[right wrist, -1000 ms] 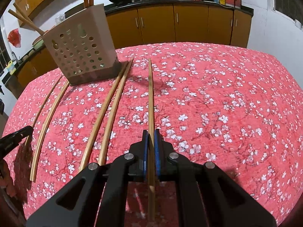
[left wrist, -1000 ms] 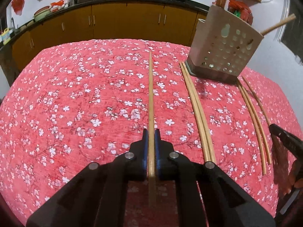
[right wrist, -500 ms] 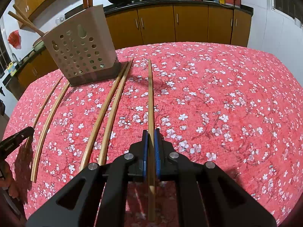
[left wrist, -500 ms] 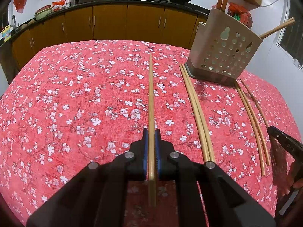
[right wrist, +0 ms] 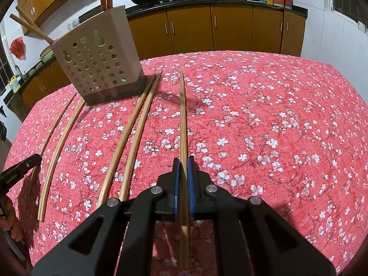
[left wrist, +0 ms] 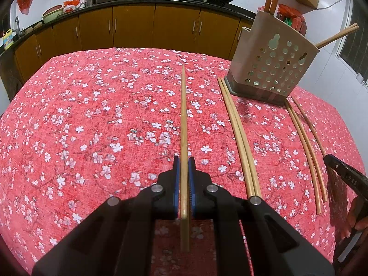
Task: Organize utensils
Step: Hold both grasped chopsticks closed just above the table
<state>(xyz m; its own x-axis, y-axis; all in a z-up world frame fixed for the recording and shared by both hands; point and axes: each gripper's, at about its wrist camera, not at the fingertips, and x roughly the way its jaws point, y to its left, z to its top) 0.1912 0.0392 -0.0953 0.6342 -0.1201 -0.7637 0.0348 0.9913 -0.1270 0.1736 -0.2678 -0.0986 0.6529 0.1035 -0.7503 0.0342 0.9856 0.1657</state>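
Observation:
My left gripper [left wrist: 183, 161] is shut on a wooden chopstick [left wrist: 183, 115] that points forward over the red floral tablecloth. My right gripper [right wrist: 183, 161] is shut on another wooden chopstick [right wrist: 182, 115], also pointing forward. A beige perforated utensil holder [left wrist: 271, 66] stands at the far right in the left wrist view and at the far left in the right wrist view [right wrist: 96, 64], with several chopsticks standing in it. Loose chopstick pairs lie on the cloth beside it [left wrist: 239, 135] [right wrist: 131, 138].
More loose chopsticks [left wrist: 306, 147] lie further out near the holder, also in the right wrist view [right wrist: 57, 147]. The other gripper's tip shows at the edge of each view [left wrist: 345, 177] [right wrist: 16, 172]. Kitchen cabinets [left wrist: 138, 30] and woks stand behind the table.
Both grippers keep their chopsticks. The left view has risen and tilted slightly, so the holder looks a bit closer; the right view is nearly unchanged.

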